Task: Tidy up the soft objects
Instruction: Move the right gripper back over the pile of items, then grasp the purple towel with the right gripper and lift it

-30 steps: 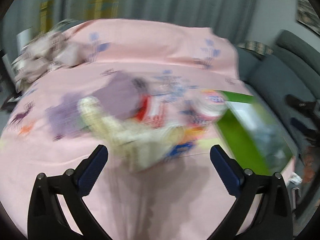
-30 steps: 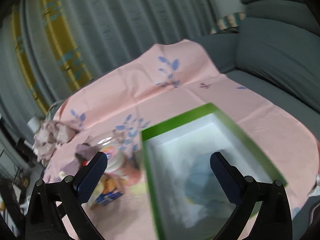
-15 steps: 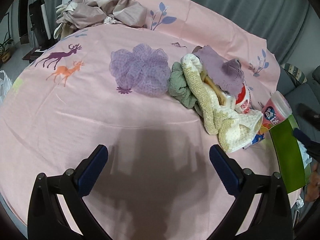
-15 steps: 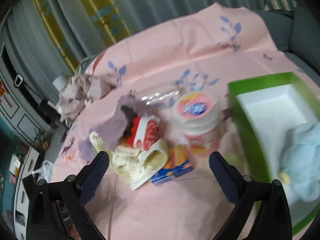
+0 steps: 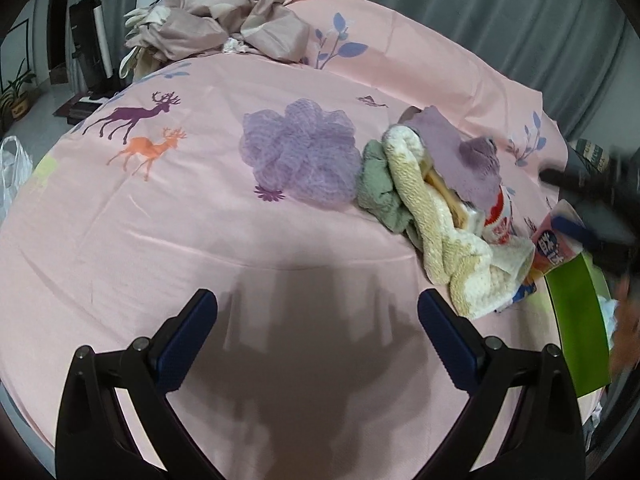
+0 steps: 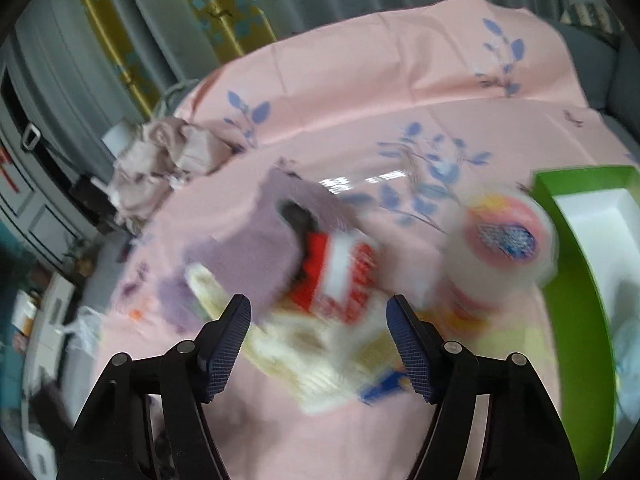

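Observation:
A pile of soft things lies on the pink sheet (image 5: 200,216): a purple mesh pouf (image 5: 300,156), a green cloth (image 5: 380,192), a cream towel (image 5: 432,232) and a purple cloth (image 5: 460,160). My left gripper (image 5: 316,308) stands open over bare sheet, in front of the pouf. In the blurred right wrist view my right gripper (image 6: 318,312) hangs over the cream towel (image 6: 304,352), jaws closing, pads not pressing on it. The purple cloth (image 6: 256,248) lies just beyond. A green box (image 6: 576,280) at the right holds a light blue soft thing (image 6: 628,344).
A red and white pack (image 6: 340,276), a pink-lidded tub (image 6: 500,240) and a blue packet (image 6: 388,388) sit among the cloths. Crumpled beige fabric (image 5: 216,28) lies at the back left. The green box (image 5: 576,320) stands at the sheet's right edge.
My right gripper swung left from above the green box to the pile and its jaws narrowed. My left gripper turned left to face the pouf, then held still.

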`<state>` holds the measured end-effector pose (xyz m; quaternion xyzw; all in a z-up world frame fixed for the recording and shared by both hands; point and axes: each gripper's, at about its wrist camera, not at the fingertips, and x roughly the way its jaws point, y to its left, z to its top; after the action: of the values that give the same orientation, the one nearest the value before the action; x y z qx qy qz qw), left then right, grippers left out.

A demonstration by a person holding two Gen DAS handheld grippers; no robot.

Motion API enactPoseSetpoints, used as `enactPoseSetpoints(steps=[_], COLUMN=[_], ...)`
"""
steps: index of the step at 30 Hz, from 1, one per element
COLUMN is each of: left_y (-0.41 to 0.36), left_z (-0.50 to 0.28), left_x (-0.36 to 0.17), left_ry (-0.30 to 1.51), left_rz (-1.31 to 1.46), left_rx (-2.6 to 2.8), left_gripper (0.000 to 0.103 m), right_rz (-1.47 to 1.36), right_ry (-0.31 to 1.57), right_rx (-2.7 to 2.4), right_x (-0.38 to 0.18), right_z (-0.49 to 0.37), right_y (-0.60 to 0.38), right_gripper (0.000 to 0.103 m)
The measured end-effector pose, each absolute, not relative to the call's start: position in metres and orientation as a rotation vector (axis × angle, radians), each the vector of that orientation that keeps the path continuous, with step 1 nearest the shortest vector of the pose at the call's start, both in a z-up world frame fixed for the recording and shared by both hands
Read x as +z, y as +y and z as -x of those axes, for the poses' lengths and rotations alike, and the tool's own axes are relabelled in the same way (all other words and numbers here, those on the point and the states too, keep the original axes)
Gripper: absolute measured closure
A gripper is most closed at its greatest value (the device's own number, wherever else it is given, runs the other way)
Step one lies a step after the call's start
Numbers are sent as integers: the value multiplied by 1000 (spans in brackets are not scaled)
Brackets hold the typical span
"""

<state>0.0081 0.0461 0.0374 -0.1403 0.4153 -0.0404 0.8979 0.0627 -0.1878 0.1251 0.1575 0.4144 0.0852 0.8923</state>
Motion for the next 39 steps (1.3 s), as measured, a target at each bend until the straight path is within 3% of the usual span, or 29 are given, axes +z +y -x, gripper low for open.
enactPoseSetpoints(steps=[3, 9, 11, 12, 14, 26, 29, 32, 39], left_y=[51, 56, 57, 59, 61, 69, 70, 75, 88], left_z=[-8, -9, -10, -10, -10, -10, -9, -7, -4], left_x=[40, 44, 44, 45, 45, 47, 48, 51, 54], left_ry=[854, 849, 851, 851, 851, 845, 844, 833, 831], left_rz=[298, 330, 338, 342, 353, 389, 398, 412, 440], left_rx=[-79, -111, -115, -116, -118, -109, -117, -120, -120], left_gripper=[4, 4, 4, 4, 4, 4, 4, 4, 4], right_rz=[-262, -96, -79, -79, -125, -122, -108, -63, -200], right_ry=[868, 924, 931, 951, 951, 619, 610, 655, 1003], right_rx=[112, -1, -40, -40, -21, 132, 209, 279, 503], right_x=[131, 111, 102, 98, 97, 230, 242, 227, 113], right_z=[-93, -140, -145, -148, -148, -49, -19, 11, 16], right_y=[-169, -135, -135, -137, -145, -167, -163, -152, -127], right_gripper=[25, 27, 54, 80, 97, 97, 97, 97, 97])
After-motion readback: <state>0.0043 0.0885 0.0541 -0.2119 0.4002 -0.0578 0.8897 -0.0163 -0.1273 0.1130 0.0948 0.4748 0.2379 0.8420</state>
